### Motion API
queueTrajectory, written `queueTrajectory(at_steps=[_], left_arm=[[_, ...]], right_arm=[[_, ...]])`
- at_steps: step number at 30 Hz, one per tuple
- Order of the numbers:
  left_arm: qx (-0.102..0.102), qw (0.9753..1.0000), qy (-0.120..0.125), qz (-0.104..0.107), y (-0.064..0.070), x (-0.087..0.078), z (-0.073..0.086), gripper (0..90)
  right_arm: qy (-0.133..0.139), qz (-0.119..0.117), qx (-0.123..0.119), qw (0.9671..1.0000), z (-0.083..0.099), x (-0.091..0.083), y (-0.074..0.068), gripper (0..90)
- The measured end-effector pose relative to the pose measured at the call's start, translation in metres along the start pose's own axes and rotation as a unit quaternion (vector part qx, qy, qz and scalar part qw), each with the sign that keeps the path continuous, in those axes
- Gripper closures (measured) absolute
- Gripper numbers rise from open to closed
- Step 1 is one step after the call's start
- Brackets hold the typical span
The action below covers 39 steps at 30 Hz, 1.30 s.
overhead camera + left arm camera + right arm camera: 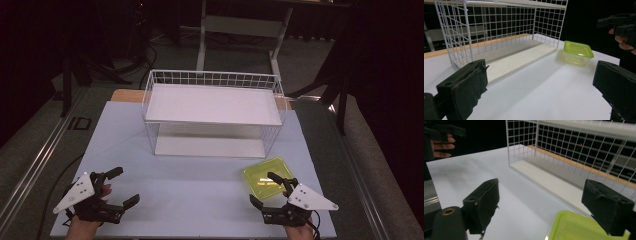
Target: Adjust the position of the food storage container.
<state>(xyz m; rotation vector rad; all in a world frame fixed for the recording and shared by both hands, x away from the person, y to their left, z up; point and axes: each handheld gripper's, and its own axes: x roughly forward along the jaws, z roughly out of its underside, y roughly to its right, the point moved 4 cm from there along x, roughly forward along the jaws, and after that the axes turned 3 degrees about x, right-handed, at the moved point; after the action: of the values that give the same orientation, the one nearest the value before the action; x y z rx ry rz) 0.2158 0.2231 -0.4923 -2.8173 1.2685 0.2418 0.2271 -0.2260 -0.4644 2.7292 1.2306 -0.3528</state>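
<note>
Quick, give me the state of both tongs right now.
Left tongs: open, holding nothing, over bare table.
Right tongs: open, holding nothing, jaws spread at the near edge of the green lidded container.

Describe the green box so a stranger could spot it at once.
Start at the white wire rack in the middle of the table. In front of the rack's right end, just ahead of the right gripper, sits the box. It is the sole coloured thing here: a low, translucent lime-green box with a lid.

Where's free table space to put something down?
Bare: the table between the left gripper and right gripper, in front of the wire rack. Both rack shelves are empty. Crowded: front right, around the green container.
</note>
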Motion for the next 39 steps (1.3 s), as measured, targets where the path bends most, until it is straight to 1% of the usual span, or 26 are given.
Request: queueTrajectory(at_steps=[2,4,6,7,8,11,13,15,16,17,18,19,21,22,23,24,25,26,27,29,30,32,33,35,36,39], left_arm=[[-0.001,1.0,0.004,0.001,0.001,0.0,-0.001,0.4],[0.001,1.0,0.006,0.001,0.001,-0.001,-0.002,0.4],[0.003,1.0,0.006,0.0,0.002,-0.001,-0.002,0.4],[0.005,1.0,0.007,-0.001,0.002,-0.001,-0.002,0.4],[0.006,0.9999,0.009,0.001,0.002,-0.001,-0.002,0.4],[0.008,0.9999,0.008,0.0,0.002,0.0,-0.002,0.4],[0.012,0.9999,0.005,-0.002,0.002,0.0,-0.001,0.4],[0.011,0.9999,0.004,-0.001,0.003,0.001,-0.001,0.4],[0.011,0.9999,0.004,-0.003,0.003,0.001,-0.001,0.4],[0.01,0.9999,0.005,-0.002,0.003,0.001,-0.001,0.4],[0.009,0.9999,0.005,-0.002,0.002,0.001,-0.001,0.4],[0.009,0.9999,0.006,-0.002,0.002,0.002,-0.001,0.4],[0.008,0.9999,0.006,0.001,0.002,0.003,-0.001,0.4],[0.008,1.0,0.005,0.001,0.003,0.003,0.0,0.4],[0.008,1.0,0.005,0.001,0.003,0.003,0.0,0.4],[0.008,1.0,0.004,0.003,0.003,0.004,0.0,0.4],[0.009,0.9999,0.003,0.003,0.004,0.004,0.0,0.4],[0.008,0.9999,0.004,0.005,0.004,0.004,0.0,0.4],[0.007,1.0,0.004,0.005,0.004,0.004,0.0,0.4],[0.007,1.0,0.005,0.004,0.003,0.004,0.0,0.4],[0.005,1.0,0.006,0.004,0.003,0.003,0.0,0.4],[0.004,1.0,0.008,0.004,0.003,0.003,0.0,0.4],[0.003,1.0,0.007,0.004,0.002,0.003,0.0,0.4],[0.004,1.0,0.006,0.004,0.002,0.003,0.001,0.4],[0.003,1.0,0.006,0.004,0.002,0.003,0.001,0.4],[0.004,1.0,0.004,0.005,0.002,0.004,0.002,0.4]], right_arm=[[0.005,0.001,-0.013,0.9999,-0.007,-0.003,-0.003,12.5],[0.015,-0.002,-0.019,0.9997,-0.014,-0.006,-0.006,12.5],[0.02,0.001,-0.022,0.9996,-0.017,-0.008,-0.006,12.5],[0.028,0.002,-0.021,0.9994,-0.022,-0.009,-0.007,12.5],[0.03,-0.004,-0.02,0.9993,-0.025,-0.01,-0.006,12.5],[0.034,-0.006,-0.008,0.9994,-0.033,-0.011,-0.003,12.5],[0.032,0.006,0.001,0.9995,-0.039,-0.01,0.0,12.5],[0.032,-0.009,0.003,0.9995,-0.044,-0.01,0.005,13.4],[0.03,0.006,-0.001,0.9995,-0.045,-0.009,0.008,14.3],[0.022,0.012,-0.007,0.9997,-0.047,-0.008,0.012,15.5],[0.014,0.008,-0.009,0.9998,-0.048,-0.007,0.016,21.0],[0.009,0.005,-0.008,0.9999,-0.048,-0.007,0.021,24.7],[0.003,0.002,0.006,1.0,-0.049,-0.005,0.032,25.1],[0.0,0.005,0.012,0.9999,-0.049,-0.004,0.038,28.3],[0.0,0.005,0.012,0.9999,-0.049,-0.004,0.038,28.3],[-0.001,0.009,0.014,0.9999,-0.048,-0.004,0.043,32.2],[-0.008,0.022,0.014,0.9996,-0.046,-0.003,0.055,35.3],[-0.012,0.023,0.014,0.9996,-0.045,-0.003,0.061,40.0],[-0.015,0.031,0.015,0.9993,-0.043,-0.002,0.066,41.5],[-0.024,0.038,0.018,0.9988,-0.039,0.0,0.076,47.4],[-0.027,0.047,0.017,0.9984,-0.037,0.001,0.081,49.5],[-0.035,0.056,0.024,0.9976,-0.032,0.002,0.091,54.1],[-0.039,0.06,0.025,0.9971,-0.029,0.003,0.096,58.6],[-0.047,0.072,0.029,0.9959,-0.021,0.004,0.105,62.2],[-0.053,0.077,0.033,0.9951,-0.017,0.005,0.11,67.9],[-0.069,0.087,0.042,0.9929,-0.003,0.006,0.122,75.7]])
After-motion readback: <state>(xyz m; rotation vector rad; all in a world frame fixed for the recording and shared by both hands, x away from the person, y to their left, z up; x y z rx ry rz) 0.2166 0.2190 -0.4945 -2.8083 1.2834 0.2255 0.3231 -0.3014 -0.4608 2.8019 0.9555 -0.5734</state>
